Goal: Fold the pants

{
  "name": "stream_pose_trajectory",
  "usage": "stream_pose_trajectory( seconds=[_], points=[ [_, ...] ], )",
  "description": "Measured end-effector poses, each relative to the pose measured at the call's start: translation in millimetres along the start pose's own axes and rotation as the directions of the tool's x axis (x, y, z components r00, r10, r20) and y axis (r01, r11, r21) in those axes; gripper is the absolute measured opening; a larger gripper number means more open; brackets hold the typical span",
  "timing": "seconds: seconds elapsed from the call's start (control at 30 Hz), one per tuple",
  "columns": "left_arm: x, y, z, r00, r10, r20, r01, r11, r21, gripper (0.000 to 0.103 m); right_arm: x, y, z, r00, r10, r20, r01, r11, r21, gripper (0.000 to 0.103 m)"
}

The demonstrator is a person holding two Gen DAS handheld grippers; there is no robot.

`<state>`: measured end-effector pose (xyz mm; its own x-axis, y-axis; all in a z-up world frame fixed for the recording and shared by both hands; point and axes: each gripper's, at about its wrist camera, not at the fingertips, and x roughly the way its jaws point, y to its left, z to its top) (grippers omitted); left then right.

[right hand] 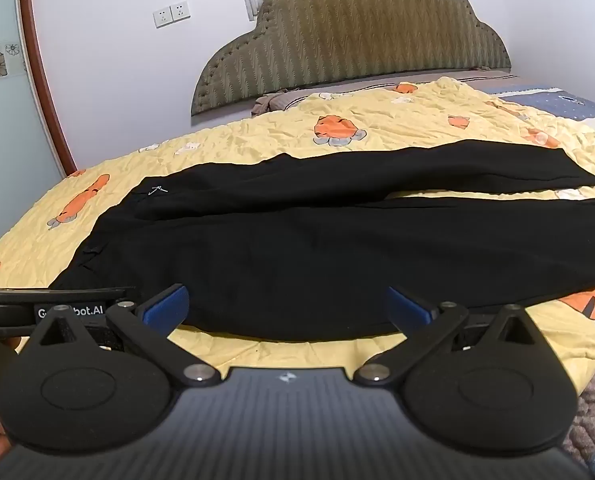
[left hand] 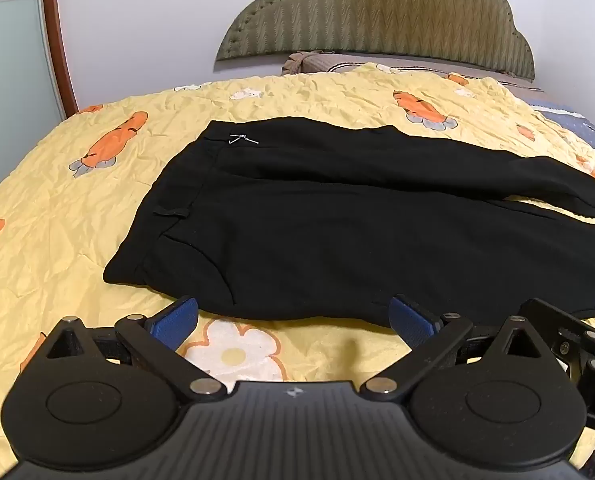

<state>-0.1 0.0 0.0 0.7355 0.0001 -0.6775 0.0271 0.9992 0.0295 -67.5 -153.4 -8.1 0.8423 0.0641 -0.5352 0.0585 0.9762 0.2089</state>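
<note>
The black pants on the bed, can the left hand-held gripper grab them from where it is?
Probably yes. The left hand-held gripper is open, right at the near edge of the black pants, which lie flat on the yellow quilt with nothing between.

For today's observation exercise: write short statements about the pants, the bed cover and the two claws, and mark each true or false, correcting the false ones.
1. The pants are black. True.
2. The pants are already folded into a small square. False: they lie spread out, legs apart.
3. The left claw grips the waistband. False: it is open and holds nothing.
4. The bed cover is yellow with orange carrots. True.
5. The right claw is open at the near edge of the pants. True.
</note>
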Motion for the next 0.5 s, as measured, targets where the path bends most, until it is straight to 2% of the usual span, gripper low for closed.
stream_pose_trajectory(
  seconds=[0.5],
  points=[
    [0.3, -0.6, -0.7, 1.000, 0.001, 0.002, -0.001, 1.000, 0.002, 0.102, 1.2, 2.3, -3.1, 1.000, 0.001, -0.002, -0.001, 1.000, -0.006, 0.103]
  ],
)
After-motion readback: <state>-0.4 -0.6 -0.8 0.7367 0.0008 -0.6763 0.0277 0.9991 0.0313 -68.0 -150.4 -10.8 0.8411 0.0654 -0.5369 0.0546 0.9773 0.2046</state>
